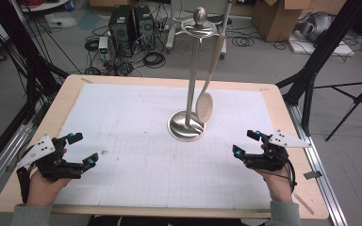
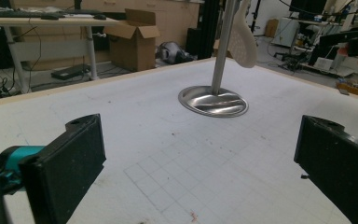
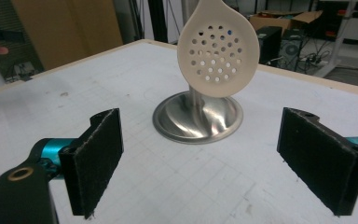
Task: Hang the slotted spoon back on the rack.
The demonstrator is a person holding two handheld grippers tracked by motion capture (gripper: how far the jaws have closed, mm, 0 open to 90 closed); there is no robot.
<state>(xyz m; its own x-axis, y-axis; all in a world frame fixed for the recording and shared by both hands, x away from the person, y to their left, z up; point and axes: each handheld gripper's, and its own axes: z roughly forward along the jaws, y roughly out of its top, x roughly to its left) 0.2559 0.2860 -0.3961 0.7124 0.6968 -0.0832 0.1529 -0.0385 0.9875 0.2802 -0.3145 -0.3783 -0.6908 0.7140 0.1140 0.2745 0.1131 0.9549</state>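
Note:
A steel utensil stand (image 1: pixel 187 126) with a round base rises from the middle of the white mat. A cream slotted spoon (image 1: pixel 205 106) hangs from its top ring, bowl down, just above the base. The same perforated spoon (image 3: pixel 217 50) hangs in front of the stand's base (image 3: pixel 196 116) in the right gripper view. The stand's base (image 2: pixel 213 101) sits ahead in the left gripper view. My left gripper (image 1: pixel 82 149) is open at the near left, nothing between its jaws. My right gripper (image 1: pixel 245 143) is open at the near right, also holding nothing.
The white gridded mat (image 1: pixel 136 141) covers a wooden table (image 1: pixel 68 92). Behind the table lie computer towers (image 1: pixel 132 23), cables and cardboard boxes (image 1: pixel 275 16). Black tripod legs (image 1: pixel 320 52) stand to the right of the table.

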